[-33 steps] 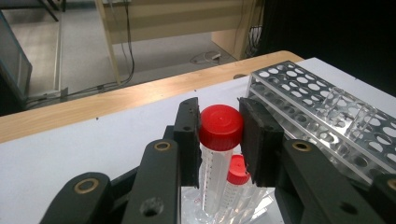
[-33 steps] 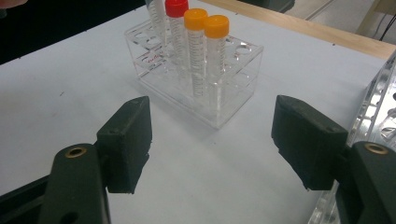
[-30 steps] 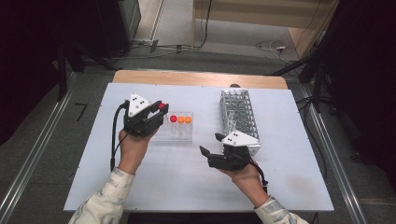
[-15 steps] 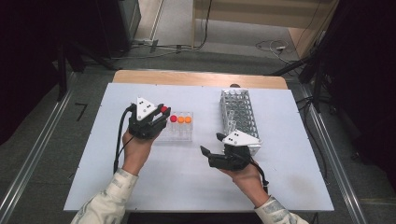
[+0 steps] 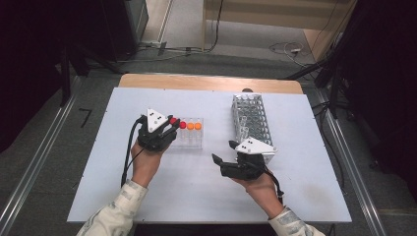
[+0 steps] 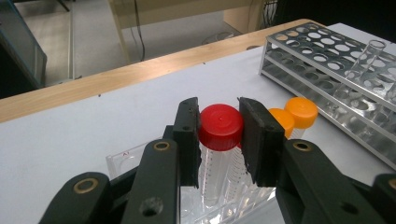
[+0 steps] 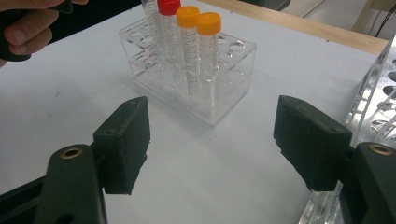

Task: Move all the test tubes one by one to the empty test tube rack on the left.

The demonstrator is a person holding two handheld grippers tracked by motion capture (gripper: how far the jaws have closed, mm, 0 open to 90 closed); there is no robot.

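Gripping a red-capped tube (image 6: 219, 128) by its cap, the left gripper (image 6: 220, 135) has its two pads pressed against either side of the red lid, jaws drawn narrow around it. The tube's clear, graduated body hangs down between the jaws into the clear plastic rack (image 6: 122, 158) below them, so it looks seated or nearly seated in its hole rather than lifted free. Just beyond the far jaw stand two orange-capped tubes (image 6: 301, 112) in the same rack, and in the right gripper view a second red-capped tube (image 7: 167, 18) stands next to them.

Off to the side, past the orange caps, lies the metal rack (image 6: 327, 60), with a bare glass tube (image 6: 366, 60) leaning in it.

The right gripper (image 7: 212, 144) hovers low over the white table (image 5: 196, 196) with its jaws wide and nothing between them, facing the clear rack from a little way off, the metal rack close at its side.

Judging by this, the work is at an early point: one tube is grasped, and four capped tubes sit in the clear rack.
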